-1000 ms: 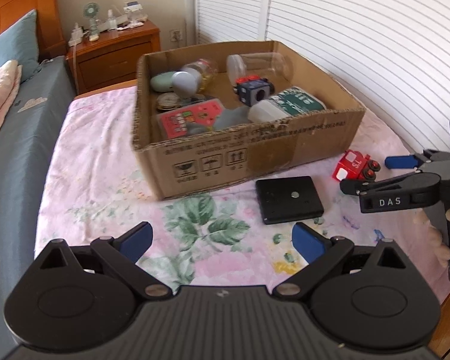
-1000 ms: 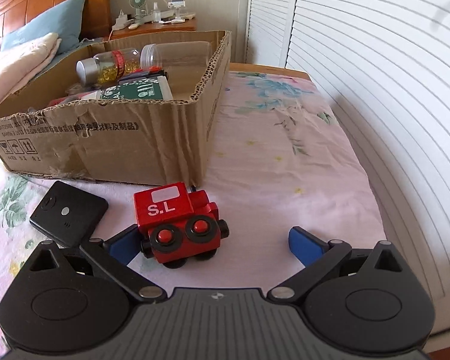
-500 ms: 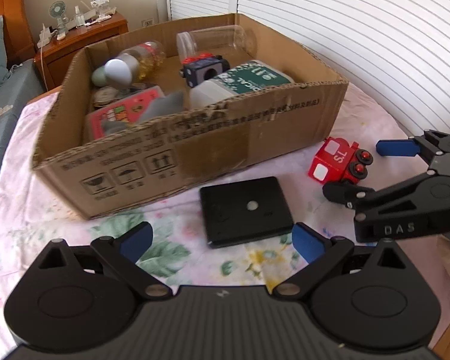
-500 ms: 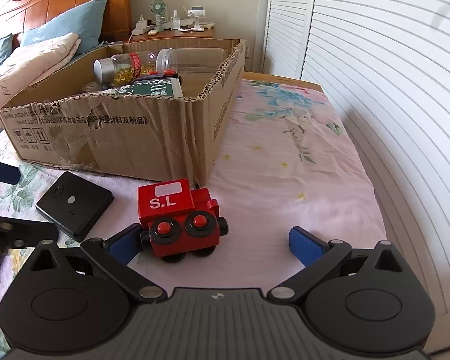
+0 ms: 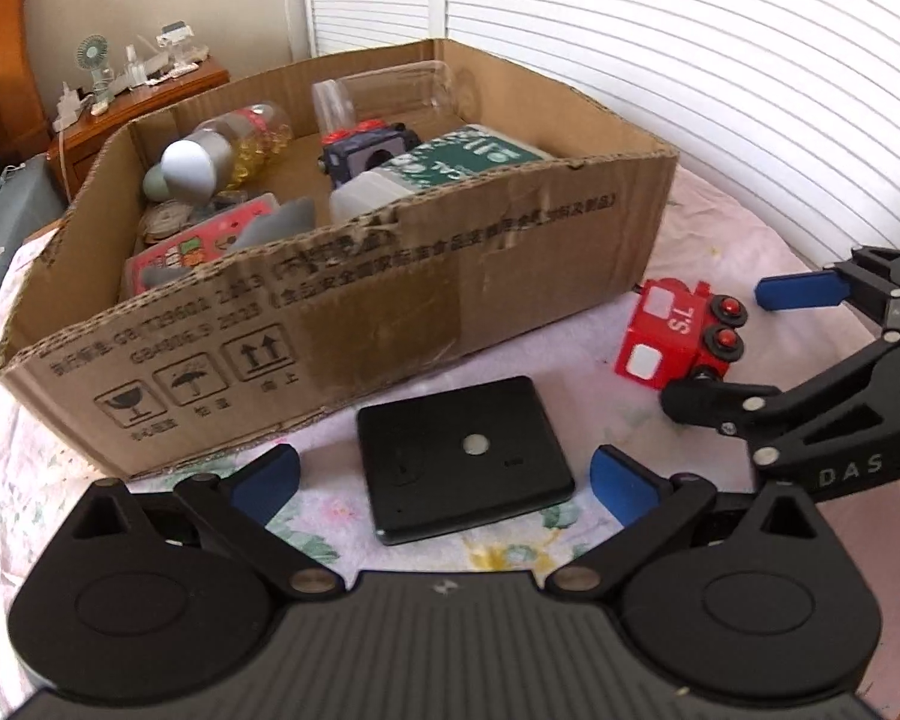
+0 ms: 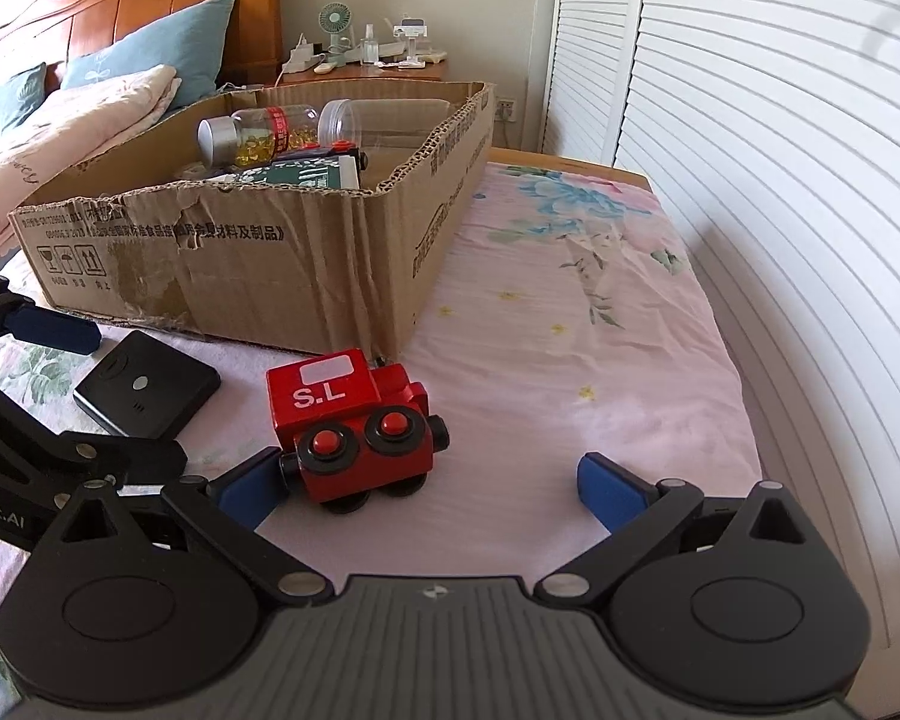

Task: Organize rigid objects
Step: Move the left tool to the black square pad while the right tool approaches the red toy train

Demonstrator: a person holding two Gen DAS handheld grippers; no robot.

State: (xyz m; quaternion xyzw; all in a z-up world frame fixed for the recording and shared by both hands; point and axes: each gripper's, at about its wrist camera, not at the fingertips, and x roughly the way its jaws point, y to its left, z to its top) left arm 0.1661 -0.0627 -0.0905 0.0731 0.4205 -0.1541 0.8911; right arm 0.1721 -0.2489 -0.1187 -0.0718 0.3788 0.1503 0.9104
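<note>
I have both tools low over the bed with the flowered sheet (image 6: 570,312). My left tool (image 5: 444,477) has its jaws spread wide, they have just opened a little more, and it holds nothing; the flat black square device (image 5: 462,456) lies on the sheet between its blue pads, not touched by them. My right tool (image 6: 429,480) is also wide open and grips nothing. The red toy train (image 6: 354,426) marked "S.L" stands on the sheet at about 11 o'clock from this tool's middle, just beside the left blue pad; whether they touch I cannot tell. In the left wrist view the train (image 5: 678,330) is at 2 o'clock from the black device. The cardboard box (image 5: 330,324) stands at 12 o'clock behind both things, with bottles and a green-labelled container inside.
</note>
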